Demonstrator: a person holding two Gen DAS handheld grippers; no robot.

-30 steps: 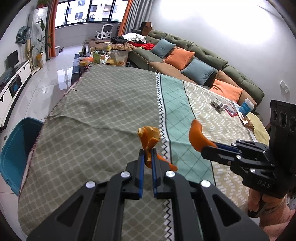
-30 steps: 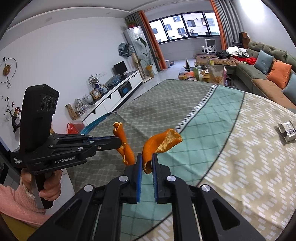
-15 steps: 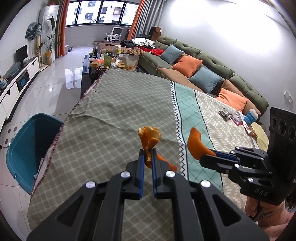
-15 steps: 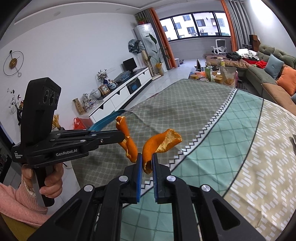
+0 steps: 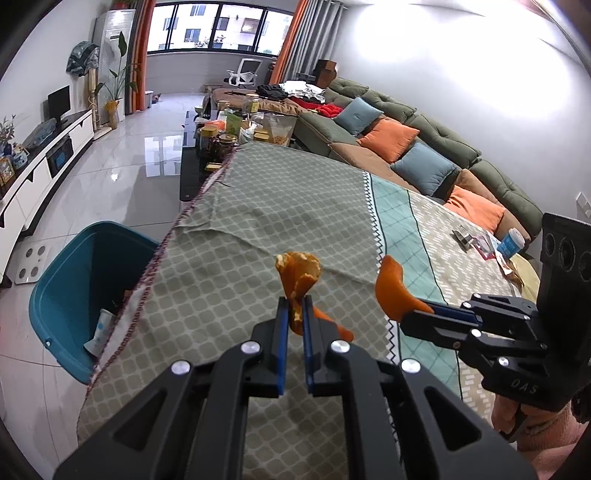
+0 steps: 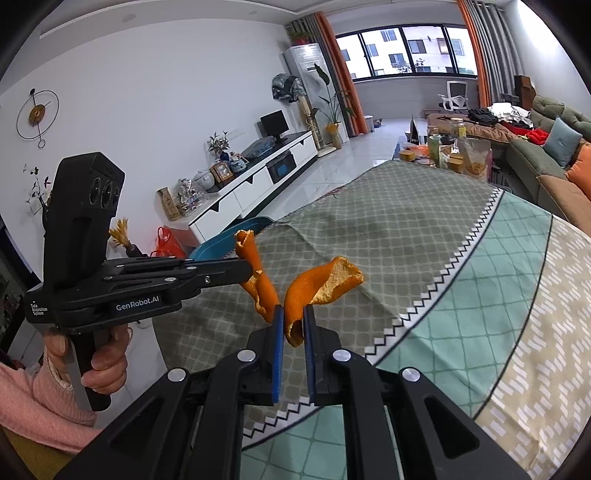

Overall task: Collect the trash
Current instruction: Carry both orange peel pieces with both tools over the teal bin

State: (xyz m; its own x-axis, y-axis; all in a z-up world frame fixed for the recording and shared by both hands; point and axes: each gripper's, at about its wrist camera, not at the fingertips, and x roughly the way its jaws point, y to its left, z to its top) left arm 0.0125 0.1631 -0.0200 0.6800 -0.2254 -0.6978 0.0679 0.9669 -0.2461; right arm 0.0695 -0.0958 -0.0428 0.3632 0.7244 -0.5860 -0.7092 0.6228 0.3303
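Daylight pours in from the big window (image 5: 218, 31) at the far end of the room, and both my views are bright and evenly lit. In my left view the white wall (image 5: 461, 66) blows out into a pale glare, and the glossy floor tiles (image 5: 155, 155) mirror the window as a bright patch. Shadows on the desk cloth (image 6: 424, 236) are soft and faint. Everything stays fairly sharp, my black fingers (image 5: 282, 332) included. The fisheye bends straight lines hard toward the edges, and the corners fall into black vignette.
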